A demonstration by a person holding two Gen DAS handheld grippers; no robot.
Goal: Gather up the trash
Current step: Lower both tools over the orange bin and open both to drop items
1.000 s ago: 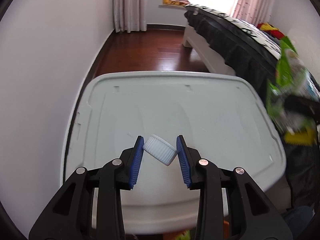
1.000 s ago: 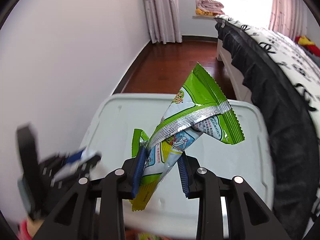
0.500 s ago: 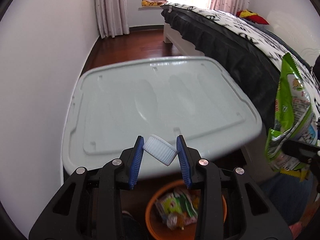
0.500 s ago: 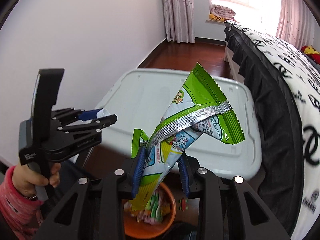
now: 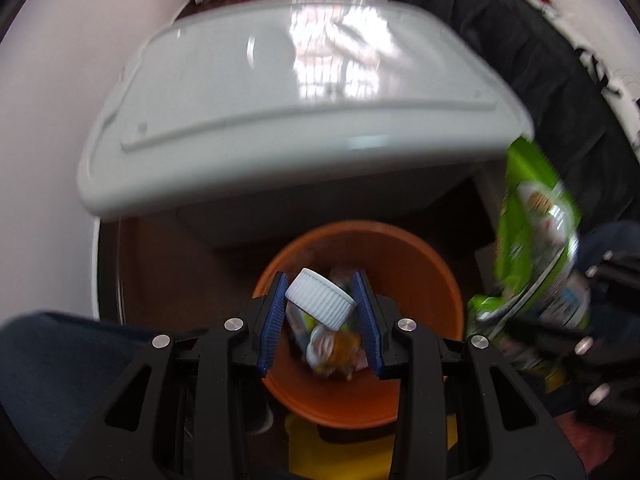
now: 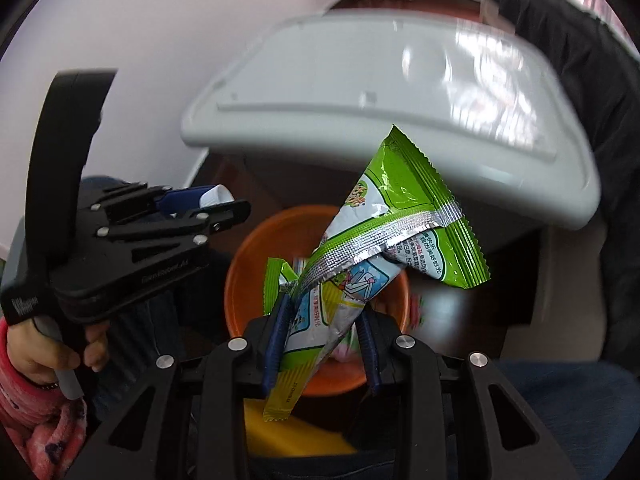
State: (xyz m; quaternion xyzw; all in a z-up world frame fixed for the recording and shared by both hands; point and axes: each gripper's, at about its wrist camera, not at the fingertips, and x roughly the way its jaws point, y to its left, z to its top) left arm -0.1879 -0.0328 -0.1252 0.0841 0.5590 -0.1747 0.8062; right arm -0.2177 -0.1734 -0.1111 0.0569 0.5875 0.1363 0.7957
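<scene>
My left gripper [image 5: 320,312] points down over the orange bin [image 5: 420,264], jaws clamped on one white ribbed bottle cap [image 5: 320,298], tilted between the blue pads. My right gripper [image 6: 324,340] hangs over the same bin [image 6: 240,280], jaws clamped on one green snack wrapper [image 6: 400,236], its crimped top standing up past the pale storage-box lid [image 6: 320,80].

Only the left wrist view looks down into the bin: a heap of crumpled wrappers [image 5: 332,346] lies at the bottom, too blurred to count. There the green wrapper [image 5: 532,240] shows at the right edge, smeared.

Only the right wrist view shows my left hand [image 6: 44,356], in a pink sleeve [image 6: 36,420], gripping the left gripper's handle, with the cap [image 6: 216,198] poking out white at its tip. Something yellow [image 6: 280,432] lies below the bin in both views. Two grippers, one bin, one cap, one held wrapper.
</scene>
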